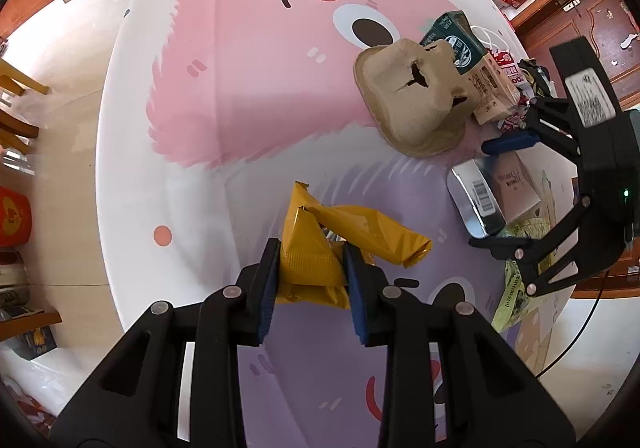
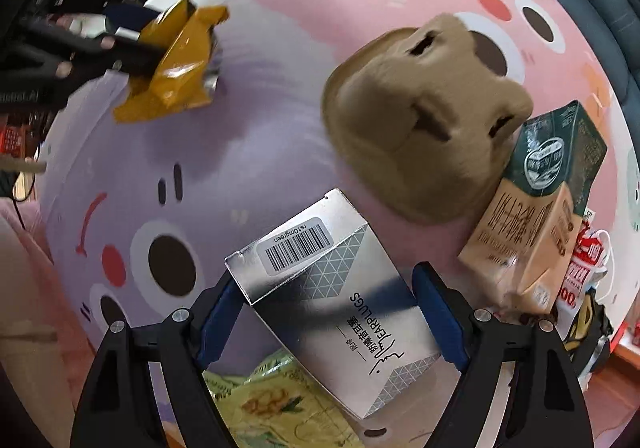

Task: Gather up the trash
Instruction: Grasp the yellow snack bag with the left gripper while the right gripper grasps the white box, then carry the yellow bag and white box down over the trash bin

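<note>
My left claw [image 1: 310,272] is clamped on the crumpled yellow wrapper [image 1: 320,244], pinching only its near fold, and most of the foil trails loose beyond the pads. That's my first worry: slick film, small bite, and a quick swing could let it slide out.

My right claw [image 2: 332,312] stands wide, its blue pads either side of the silver earplug box [image 2: 320,288] without touching it that I can see. The box lies skewed between them, partly on a green-yellow packet [image 2: 264,408]. If I close now, I reckon the pads meet its corners, and it twists or skids off that glossy packet.

Farther on the surface [image 2: 248,151], the brown pulp tray [image 2: 416,115] leans against the milk carton [image 2: 540,207]. Nudging the box forward might knock the carton or tip the tray.
</note>
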The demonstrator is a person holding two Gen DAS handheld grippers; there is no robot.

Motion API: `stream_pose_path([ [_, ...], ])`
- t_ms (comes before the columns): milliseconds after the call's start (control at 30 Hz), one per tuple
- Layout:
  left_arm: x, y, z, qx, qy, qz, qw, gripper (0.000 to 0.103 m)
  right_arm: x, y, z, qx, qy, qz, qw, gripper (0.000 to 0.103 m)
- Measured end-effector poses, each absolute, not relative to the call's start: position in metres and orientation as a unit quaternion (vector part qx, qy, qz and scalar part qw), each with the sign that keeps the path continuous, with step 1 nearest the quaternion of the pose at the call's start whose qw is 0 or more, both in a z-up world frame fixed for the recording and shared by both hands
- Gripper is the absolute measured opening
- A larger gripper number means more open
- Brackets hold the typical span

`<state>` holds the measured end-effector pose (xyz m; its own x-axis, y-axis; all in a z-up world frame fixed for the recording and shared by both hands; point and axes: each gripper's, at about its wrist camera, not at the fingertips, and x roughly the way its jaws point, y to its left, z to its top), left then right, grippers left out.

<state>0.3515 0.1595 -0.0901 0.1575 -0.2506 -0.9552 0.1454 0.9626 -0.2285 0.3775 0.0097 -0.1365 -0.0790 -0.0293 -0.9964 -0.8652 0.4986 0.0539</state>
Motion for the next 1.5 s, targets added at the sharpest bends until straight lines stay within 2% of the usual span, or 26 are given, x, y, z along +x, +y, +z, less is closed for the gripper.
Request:
stream_pose_path([
  [200, 0.349, 0.151, -0.09, -0.036, 0.637, -0.139, 0.758, 0.028, 0.365, 0.006, -0.138, -0.361, 0.636, 0.353, 0.584, 0.084],
  [367, 0.344, 0.144, -0.084, -0.028, 0.635, -0.145, 0.758, 0.028, 0.349, -0.002, -0.125, -0.353, 0.604, 0.332, 0.632, 0.073],
  [567, 0.334, 0.138, -0.069, -0.019, 0.625, -0.147, 0.767, 0.028, 0.351, -0.022, -0.083, -0.301, 0.558, 0.306, 0.71, 0.071],
  [800, 0.304, 0.122, -0.034, -0.008, 0.596, -0.152, 0.788, 0.028, 0.338, -0.042, -0.004, -0.201, 0.495, 0.26, 0.804, 0.071],
  [967, 0.259, 0.102, 0.006, -0.01, 0.562, -0.153, 0.813, 0.028, 0.288, -0.06, 0.048, -0.128, 0.46, 0.23, 0.848, 0.071],
  [1167, 0.179, 0.064, 0.042, -0.001, 0.53, -0.165, 0.832, 0.028, 0.18, -0.117, 0.093, -0.001, 0.446, 0.191, 0.874, 0.071],
  [1500, 0.043, -0.012, 0.062, 0.018, 0.516, -0.176, 0.838, 0.028, -0.005, -0.204, 0.089, 0.142, 0.441, 0.157, 0.872, 0.071],
])
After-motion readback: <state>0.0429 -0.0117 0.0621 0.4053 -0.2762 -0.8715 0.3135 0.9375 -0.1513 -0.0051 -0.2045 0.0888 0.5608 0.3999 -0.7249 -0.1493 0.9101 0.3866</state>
